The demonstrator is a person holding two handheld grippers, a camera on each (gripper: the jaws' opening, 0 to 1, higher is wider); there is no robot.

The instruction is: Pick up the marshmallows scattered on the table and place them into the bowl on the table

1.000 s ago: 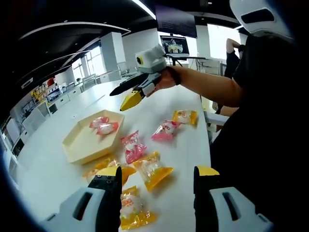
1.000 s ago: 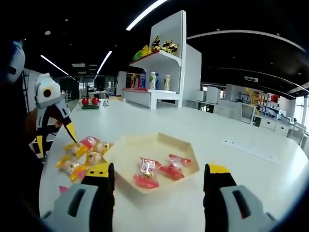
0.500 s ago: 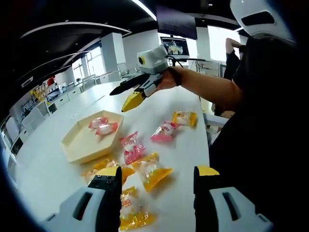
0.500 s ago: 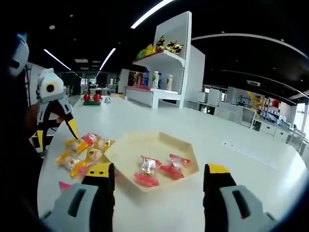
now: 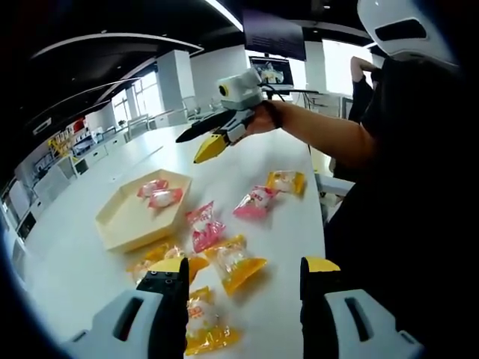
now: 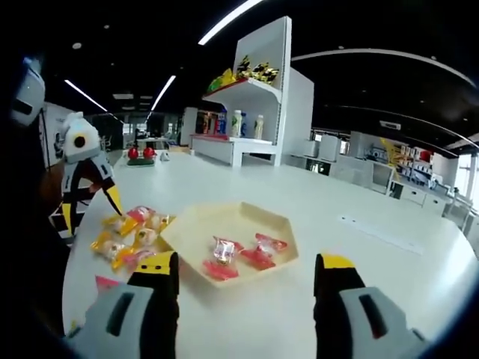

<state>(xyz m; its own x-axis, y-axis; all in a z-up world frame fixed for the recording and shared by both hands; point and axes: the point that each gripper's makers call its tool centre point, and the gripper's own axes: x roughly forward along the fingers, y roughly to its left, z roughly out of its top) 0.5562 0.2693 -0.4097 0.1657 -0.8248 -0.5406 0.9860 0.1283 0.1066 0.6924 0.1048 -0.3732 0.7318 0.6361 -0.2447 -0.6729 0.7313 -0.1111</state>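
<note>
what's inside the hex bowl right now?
In the right gripper view, three wrapped marshmallows in pink-red wrappers lie inside the hexagonal bowl; the rest of its floor is bare. In the left gripper view, the bowl's near wall hides part of the floor, and two packets show clearly.

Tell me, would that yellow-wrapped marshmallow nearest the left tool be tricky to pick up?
Probably a little. The yellow-wrapped marshmallow looks puffy and light, so it should squash rather than break. Its glossy wrapper may slip or crinkle between the jaws. Lying flat on the table, it seems unlikely to roll.
</note>
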